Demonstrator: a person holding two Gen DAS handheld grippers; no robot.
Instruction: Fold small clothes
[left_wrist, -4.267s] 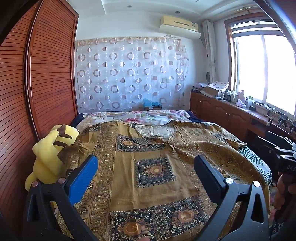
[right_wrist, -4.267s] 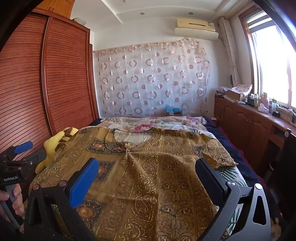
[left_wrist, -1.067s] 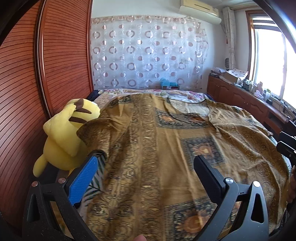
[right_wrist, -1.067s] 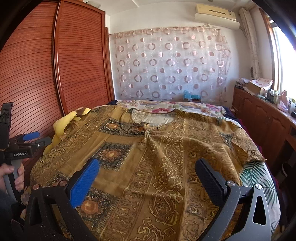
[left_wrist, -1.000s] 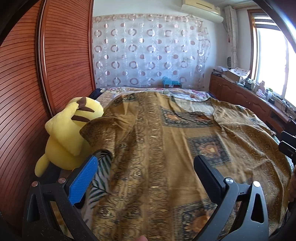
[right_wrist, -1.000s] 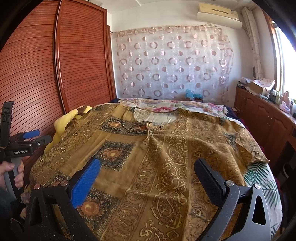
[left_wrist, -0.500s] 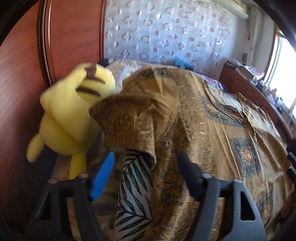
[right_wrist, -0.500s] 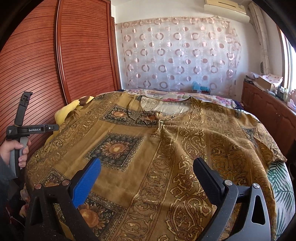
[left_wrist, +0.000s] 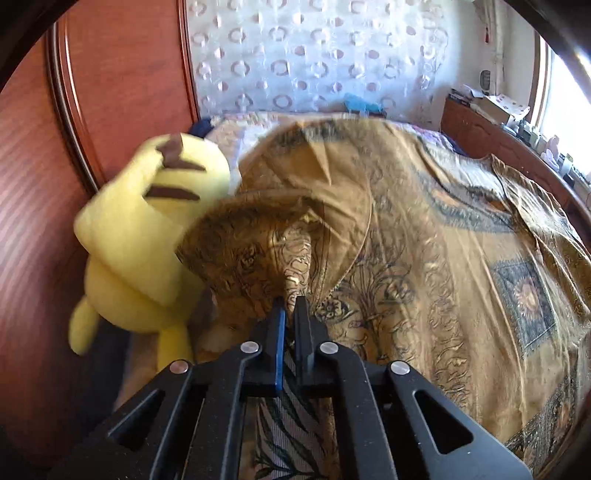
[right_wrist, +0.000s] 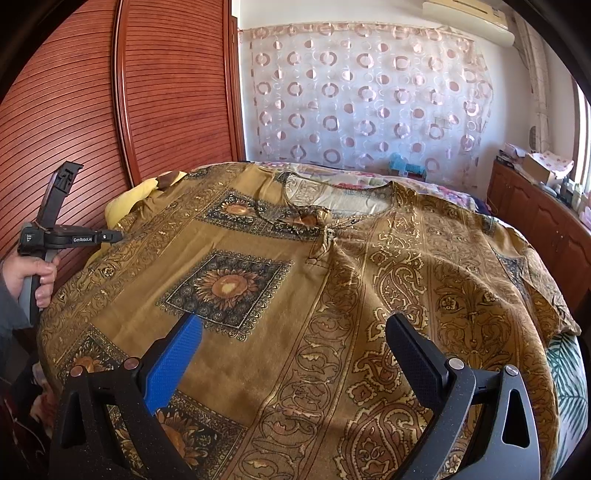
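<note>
While right claw (right_wrist: 291, 354) gapes, left claw (left_wrist: 290, 306) pinches tunic (left_wrist: 291, 258) sleeve.

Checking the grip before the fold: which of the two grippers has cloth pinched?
The left gripper: its jaws have just closed on the brown shirt's sleeve beside the yellow plush. The right gripper hovers open.

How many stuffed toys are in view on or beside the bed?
1. A yellow plush toy sits at the bed's edge against the wooden wardrobe, just left of the garment sleeve. In the right wrist view only a yellow sliver shows. Others may be hidden under the garment.
</note>
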